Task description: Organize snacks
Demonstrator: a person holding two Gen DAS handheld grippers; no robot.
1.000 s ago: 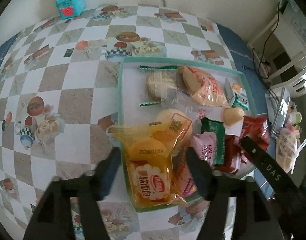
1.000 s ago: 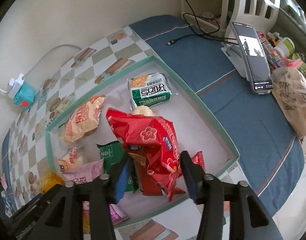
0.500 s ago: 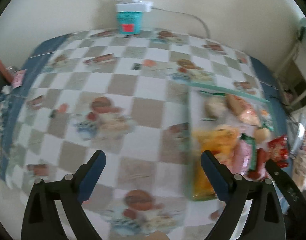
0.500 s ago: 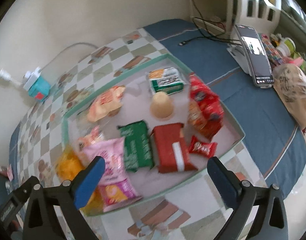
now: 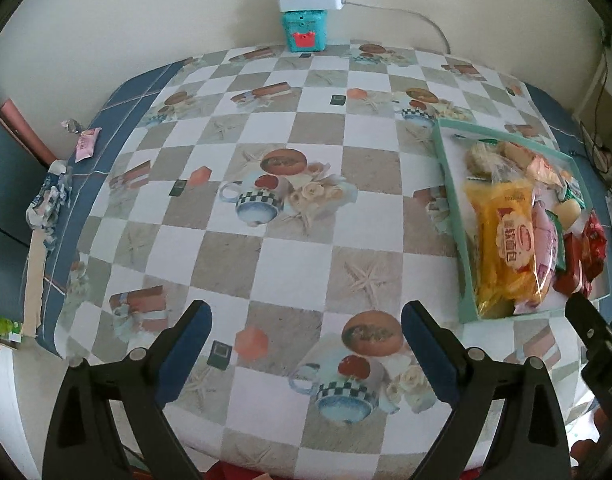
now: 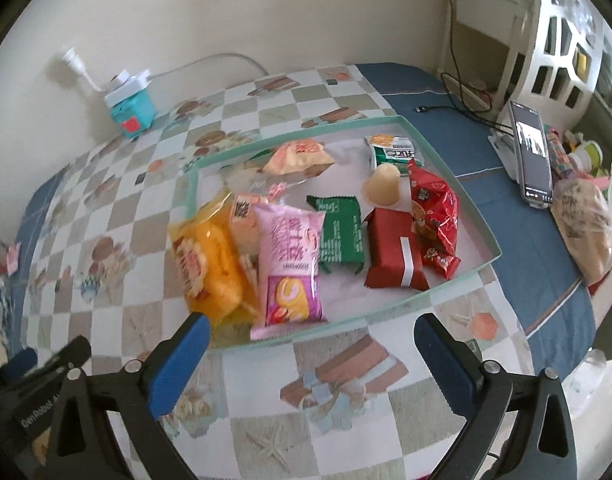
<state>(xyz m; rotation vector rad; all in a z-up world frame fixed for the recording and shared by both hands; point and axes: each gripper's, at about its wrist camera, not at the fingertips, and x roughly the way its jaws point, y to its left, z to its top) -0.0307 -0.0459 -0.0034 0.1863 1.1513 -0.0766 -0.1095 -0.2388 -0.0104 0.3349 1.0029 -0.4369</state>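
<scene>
Snack packets fill the shallow mint-green cardboard tray (image 6: 458, 184) at centre frame. The left gripper (image 5: 306, 332) and right gripper (image 6: 312, 338), jaws just spread wide and empty, hover over the checked tablecloth (image 5: 233, 256); sorting looks nearly finished.

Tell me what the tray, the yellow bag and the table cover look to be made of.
Tray: probably thin card, matt mint rim, white inside, folded low walls.
Yellow bag: clear glossy plastic film; it crinkles and shines.
Table cover: seemingly printed vinyl or oilcloth, smooth with a slight sheen, draping at the edge.
</scene>
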